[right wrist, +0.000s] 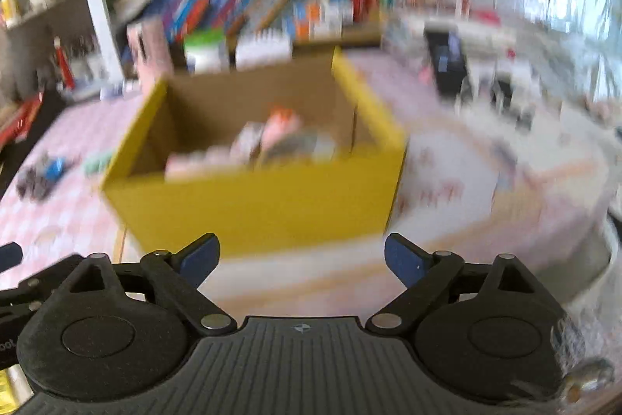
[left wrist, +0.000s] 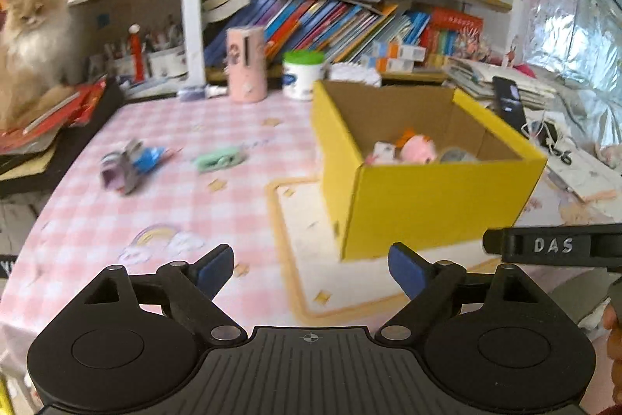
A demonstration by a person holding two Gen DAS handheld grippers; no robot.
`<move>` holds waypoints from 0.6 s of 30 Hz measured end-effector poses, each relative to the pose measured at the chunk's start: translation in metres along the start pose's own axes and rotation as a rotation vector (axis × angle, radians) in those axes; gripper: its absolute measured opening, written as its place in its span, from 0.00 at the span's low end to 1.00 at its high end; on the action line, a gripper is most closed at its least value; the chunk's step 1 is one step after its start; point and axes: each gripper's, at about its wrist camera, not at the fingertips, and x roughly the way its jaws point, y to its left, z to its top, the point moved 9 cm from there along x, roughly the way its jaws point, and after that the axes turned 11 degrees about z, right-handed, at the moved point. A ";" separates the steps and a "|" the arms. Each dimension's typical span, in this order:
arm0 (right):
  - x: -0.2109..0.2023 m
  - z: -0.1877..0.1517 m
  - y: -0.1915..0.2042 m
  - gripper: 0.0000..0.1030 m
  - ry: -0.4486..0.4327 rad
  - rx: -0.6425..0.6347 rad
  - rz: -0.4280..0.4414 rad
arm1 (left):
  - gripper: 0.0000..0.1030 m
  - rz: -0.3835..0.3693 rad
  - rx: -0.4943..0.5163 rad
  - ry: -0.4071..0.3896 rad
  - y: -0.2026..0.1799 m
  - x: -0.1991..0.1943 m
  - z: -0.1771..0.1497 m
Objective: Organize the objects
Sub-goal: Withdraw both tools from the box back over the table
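You are partway through the tidying. The yellow box stands open on the pink checked surface, and it already holds several small things: a pink plush toy, a pale item just left of it, and a grey one to its right, all lying low against the near wall of the box. The right wrist view is too blurred to add more about the contents.

Two things are left, both on the surface to the left of the box and well apart from it: a mint-green clip-like piece, the nearer of the two, and farther left a small cluster of a purple-grey and a blue item lying together. The cups and tub behind the box, at the foot of the bookshelf, look like they belong there, though I can't be sure.

The fingers of your left gripper stand wide with nothing between them, short of the box's near corner. The fingers of your right gripper are equally wide and empty, facing the front wall of the box.

By my reading, the mint-green piece is the natural next pick for your left gripper.
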 end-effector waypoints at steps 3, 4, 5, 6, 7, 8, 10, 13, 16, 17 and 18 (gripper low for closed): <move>0.002 -0.020 0.019 0.89 0.047 0.007 0.014 | 0.86 0.011 -0.012 0.006 0.018 -0.011 -0.011; 0.000 -0.023 0.027 0.89 0.047 0.000 0.018 | 0.87 0.019 -0.013 0.010 0.024 -0.014 -0.014; -0.001 -0.026 0.035 0.90 0.045 -0.011 0.025 | 0.87 0.027 -0.016 0.016 0.031 -0.017 -0.018; -0.003 -0.029 0.044 0.90 0.044 -0.023 0.035 | 0.87 0.033 -0.023 0.024 0.038 -0.019 -0.022; -0.005 -0.033 0.053 0.90 0.044 -0.035 0.046 | 0.87 0.039 -0.030 0.030 0.045 -0.021 -0.024; -0.007 -0.037 0.061 0.90 0.045 -0.047 0.055 | 0.87 0.045 -0.038 0.034 0.052 -0.023 -0.027; -0.009 -0.043 0.080 0.90 0.047 -0.073 0.078 | 0.87 0.061 -0.052 0.044 0.067 -0.026 -0.033; -0.012 -0.050 0.105 0.90 0.043 -0.108 0.111 | 0.87 0.090 -0.076 0.057 0.089 -0.031 -0.041; -0.015 -0.055 0.129 0.90 0.037 -0.136 0.145 | 0.87 0.125 -0.090 0.058 0.109 -0.037 -0.046; -0.016 -0.057 0.136 0.90 0.036 -0.144 0.156 | 0.88 0.136 -0.094 0.054 0.116 -0.040 -0.047; -0.017 -0.060 0.145 0.90 0.036 -0.153 0.168 | 0.90 0.144 -0.098 0.050 0.122 -0.044 -0.049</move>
